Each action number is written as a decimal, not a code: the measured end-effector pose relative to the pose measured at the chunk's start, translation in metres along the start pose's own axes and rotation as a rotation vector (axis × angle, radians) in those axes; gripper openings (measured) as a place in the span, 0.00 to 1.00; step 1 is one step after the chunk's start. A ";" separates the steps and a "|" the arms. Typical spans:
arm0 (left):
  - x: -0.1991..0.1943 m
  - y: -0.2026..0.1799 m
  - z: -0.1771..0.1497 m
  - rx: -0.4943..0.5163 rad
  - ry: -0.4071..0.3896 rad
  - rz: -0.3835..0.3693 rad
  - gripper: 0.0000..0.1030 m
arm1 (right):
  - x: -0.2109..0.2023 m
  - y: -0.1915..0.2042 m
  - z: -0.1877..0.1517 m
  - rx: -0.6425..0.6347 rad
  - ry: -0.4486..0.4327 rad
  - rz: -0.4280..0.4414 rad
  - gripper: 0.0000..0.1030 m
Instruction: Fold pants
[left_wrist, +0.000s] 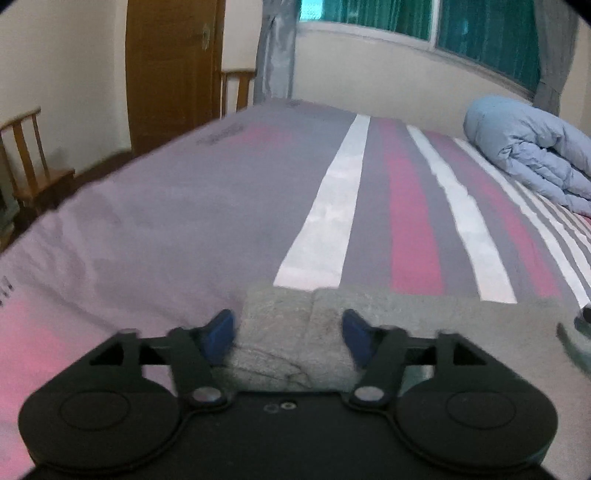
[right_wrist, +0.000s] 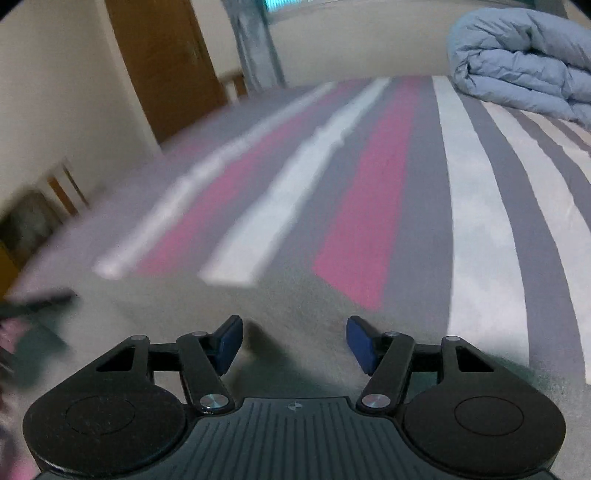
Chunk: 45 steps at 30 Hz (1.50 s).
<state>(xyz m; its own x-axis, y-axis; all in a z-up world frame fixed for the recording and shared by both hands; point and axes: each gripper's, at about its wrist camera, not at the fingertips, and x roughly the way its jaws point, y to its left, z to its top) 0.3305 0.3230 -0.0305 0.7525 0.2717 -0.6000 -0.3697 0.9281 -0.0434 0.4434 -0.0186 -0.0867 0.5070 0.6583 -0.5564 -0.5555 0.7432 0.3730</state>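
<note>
Grey pants (left_wrist: 443, 317) lie folded at the near edge of the striped bed sheet (left_wrist: 332, 206). In the left wrist view a thick folded end of them sits between the blue pads of my left gripper (left_wrist: 288, 332). Its jaws stand wide and do not press the cloth. In the right wrist view my right gripper (right_wrist: 294, 343) hovers open just over the flat grey pants (right_wrist: 184, 306), with only cloth below the gap. A dark blurred shape (right_wrist: 33, 306) at the left edge is too smeared to identify.
A rolled light-blue duvet (left_wrist: 528, 147) (right_wrist: 524, 55) lies at the far right of the bed. A wooden chair (left_wrist: 33, 166) and a brown door (left_wrist: 173, 66) stand beyond the bed's left edge. A window with grey curtains (left_wrist: 277, 48) is behind.
</note>
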 end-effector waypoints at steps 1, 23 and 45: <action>-0.005 -0.003 0.000 0.011 -0.013 -0.002 0.72 | -0.017 -0.002 -0.001 0.008 -0.036 0.006 0.61; -0.094 -0.093 -0.075 0.053 -0.024 -0.135 0.94 | -0.367 -0.189 -0.124 0.552 -0.478 -0.290 0.83; -0.067 -0.095 -0.121 0.089 -0.004 -0.111 0.95 | -0.422 -0.308 -0.223 1.082 -0.565 -0.286 0.16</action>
<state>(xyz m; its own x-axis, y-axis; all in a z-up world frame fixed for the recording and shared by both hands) 0.2500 0.1858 -0.0827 0.7881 0.1670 -0.5924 -0.2344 0.9714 -0.0379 0.2535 -0.5517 -0.1329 0.8800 0.2177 -0.4221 0.3104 0.4092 0.8580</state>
